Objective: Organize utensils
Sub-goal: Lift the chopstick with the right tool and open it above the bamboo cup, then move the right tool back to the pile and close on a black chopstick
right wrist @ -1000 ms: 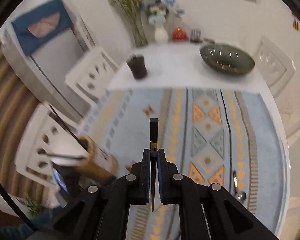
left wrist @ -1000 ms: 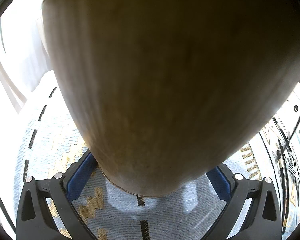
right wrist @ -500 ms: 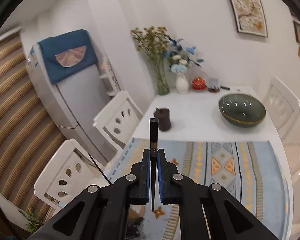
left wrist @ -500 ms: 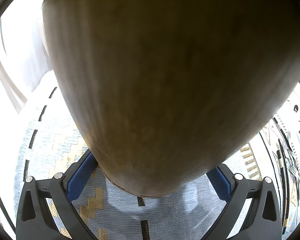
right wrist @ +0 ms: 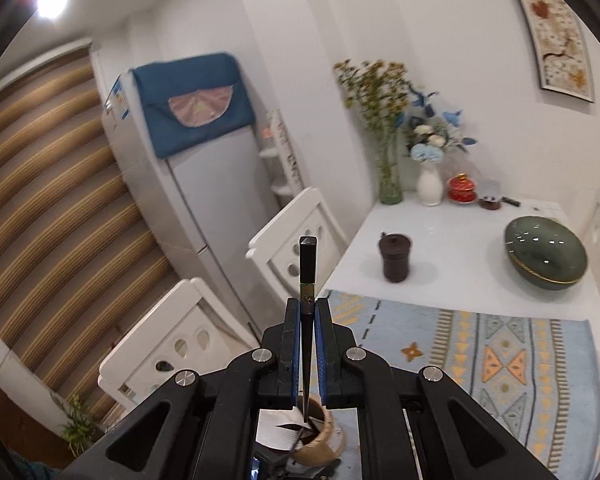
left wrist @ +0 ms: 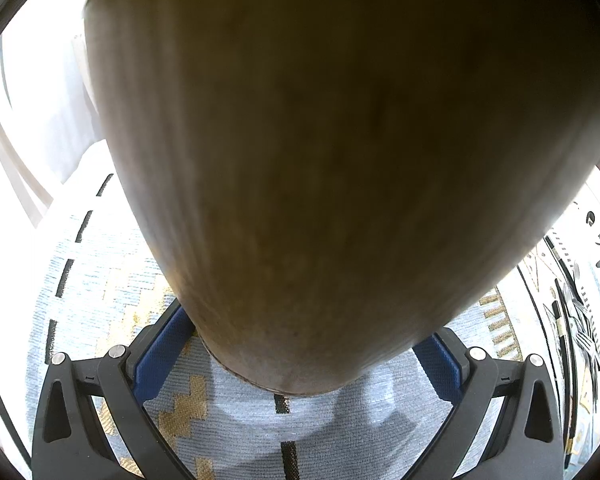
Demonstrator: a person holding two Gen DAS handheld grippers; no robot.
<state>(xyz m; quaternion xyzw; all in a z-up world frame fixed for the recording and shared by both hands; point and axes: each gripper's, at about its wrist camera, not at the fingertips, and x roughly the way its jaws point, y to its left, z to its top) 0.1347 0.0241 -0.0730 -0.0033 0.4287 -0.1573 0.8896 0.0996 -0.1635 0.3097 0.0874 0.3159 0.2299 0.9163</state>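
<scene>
A tan wooden utensil holder (left wrist: 340, 160) fills the left wrist view. My left gripper (left wrist: 300, 350) is shut on it, one blue pad (left wrist: 164, 344) on each side of its base, low over the patterned runner (left wrist: 240, 420). In the right wrist view my right gripper (right wrist: 308, 306) is shut on a black chopstick (right wrist: 307, 264), which stands upright between the pads. The chopstick's thin lower tip hangs at the mouth of the holder (right wrist: 320, 440), seen from above between the gripper's arms. Something white lies at the holder's left rim; I cannot tell what.
Several utensils (left wrist: 576, 320) lie on the runner at the right edge. On the white table (right wrist: 460, 264) stand a dark lidded cup (right wrist: 396, 258), a green bowl (right wrist: 546, 258) and flower vases (right wrist: 428, 184). White chairs (right wrist: 296, 248) line its left side.
My right gripper has risen and swung left with the chopstick; the holder, earlier at its lower left, now sits directly beneath it. The left gripper and holder have not moved.
</scene>
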